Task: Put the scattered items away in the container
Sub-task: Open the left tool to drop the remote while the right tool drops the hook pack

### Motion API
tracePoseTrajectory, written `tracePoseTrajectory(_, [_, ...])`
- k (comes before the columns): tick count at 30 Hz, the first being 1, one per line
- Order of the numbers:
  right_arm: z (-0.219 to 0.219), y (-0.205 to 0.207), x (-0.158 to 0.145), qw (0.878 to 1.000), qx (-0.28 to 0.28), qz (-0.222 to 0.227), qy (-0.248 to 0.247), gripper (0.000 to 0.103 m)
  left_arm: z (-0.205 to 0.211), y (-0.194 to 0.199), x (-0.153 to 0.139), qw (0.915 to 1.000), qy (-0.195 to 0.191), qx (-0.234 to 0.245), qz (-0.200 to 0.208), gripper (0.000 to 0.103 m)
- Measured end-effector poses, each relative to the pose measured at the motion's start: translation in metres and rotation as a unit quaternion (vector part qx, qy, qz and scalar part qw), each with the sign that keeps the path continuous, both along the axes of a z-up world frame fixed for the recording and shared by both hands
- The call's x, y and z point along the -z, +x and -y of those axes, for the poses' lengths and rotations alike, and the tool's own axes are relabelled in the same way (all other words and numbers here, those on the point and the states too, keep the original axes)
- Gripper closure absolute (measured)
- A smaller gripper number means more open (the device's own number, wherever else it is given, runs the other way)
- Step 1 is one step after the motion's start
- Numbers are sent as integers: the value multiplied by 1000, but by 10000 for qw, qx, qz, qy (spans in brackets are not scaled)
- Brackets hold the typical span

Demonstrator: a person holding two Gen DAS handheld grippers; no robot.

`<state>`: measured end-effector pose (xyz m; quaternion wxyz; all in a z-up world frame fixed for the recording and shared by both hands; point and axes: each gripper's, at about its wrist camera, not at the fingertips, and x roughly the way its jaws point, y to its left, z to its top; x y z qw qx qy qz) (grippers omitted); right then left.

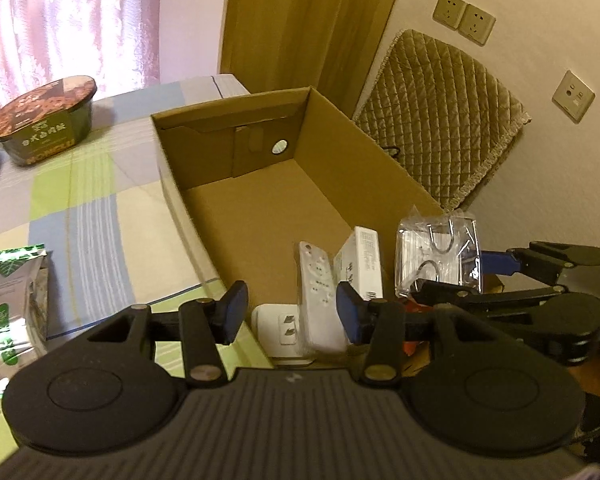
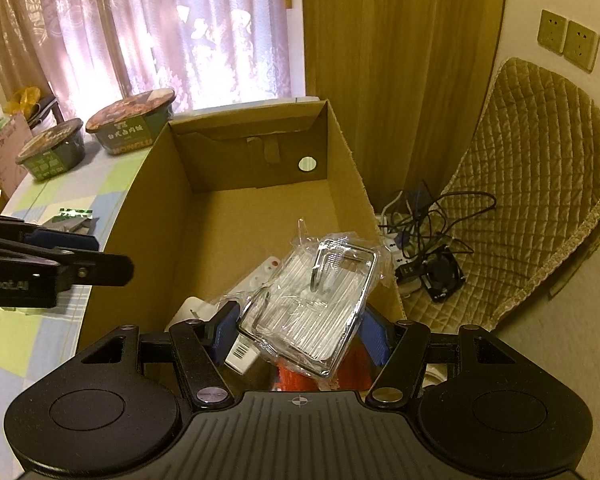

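An open cardboard box (image 1: pixel 360 136) stands on the bed, seen again in the right wrist view (image 2: pixel 148 216). At its near end lie a white remote (image 1: pixel 318 292), a small white carton (image 1: pixel 360 264) and a white plug adapter (image 1: pixel 278 330). My left gripper (image 1: pixel 292 312) hangs open over the box's near end, nothing between its fingers. My right gripper (image 2: pixel 298 334) is shut on a clear packet of metal hooks (image 2: pixel 308 304), held above the box's near right corner. That packet (image 1: pixel 436 256) also shows in the left wrist view. Something orange (image 2: pixel 300 376) lies under it.
Two instant noodle bowls (image 2: pixel 130 126) (image 2: pixel 52 154) and a green and silver pouch (image 1: pixel 12 300) rest on the striped bedspread (image 1: pixel 92 208) left of the box. A quilted cushion (image 2: pixel 532 184) leans on the wall at right, above a power strip with tangled cables (image 2: pixel 424 240).
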<state>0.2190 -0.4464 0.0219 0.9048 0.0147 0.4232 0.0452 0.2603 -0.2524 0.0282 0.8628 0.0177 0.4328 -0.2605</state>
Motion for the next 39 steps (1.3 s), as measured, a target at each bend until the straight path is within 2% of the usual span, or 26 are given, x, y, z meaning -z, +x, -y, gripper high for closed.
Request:
tracePoseTrajectory(18, [-16, 12, 3, 9999, -146, 34, 82, 37, -20, -5, -9, 9998, -68, -153, 93, 58])
tracePoseTrajectory(19, [-16, 13, 4, 9998, -158, 9, 110, 35, -22, -6, -9, 9998, -63, -167, 103, 58])
tracePoseTrajectory(20, [-17, 13, 4, 9998, -170, 13, 126, 17, -24, -6, -9, 9998, -60, -176, 108, 58])
tracePoseTrajectory(21, [-18, 11, 3, 9998, -144, 77, 86, 10, -25, -6, -10, 9997, -55, -191, 109, 57])
tracePoseTrajectory(22, [-19, 9, 2, 9998, -144, 155, 46, 8, -27, -7, -10, 9997, -49, -204, 107, 57])
tracePoseTrajectory(39, [-33, -2, -12, 9996, -213, 190, 40, 8, -57, -22, -19, 9992, -35, -384, 133, 52])
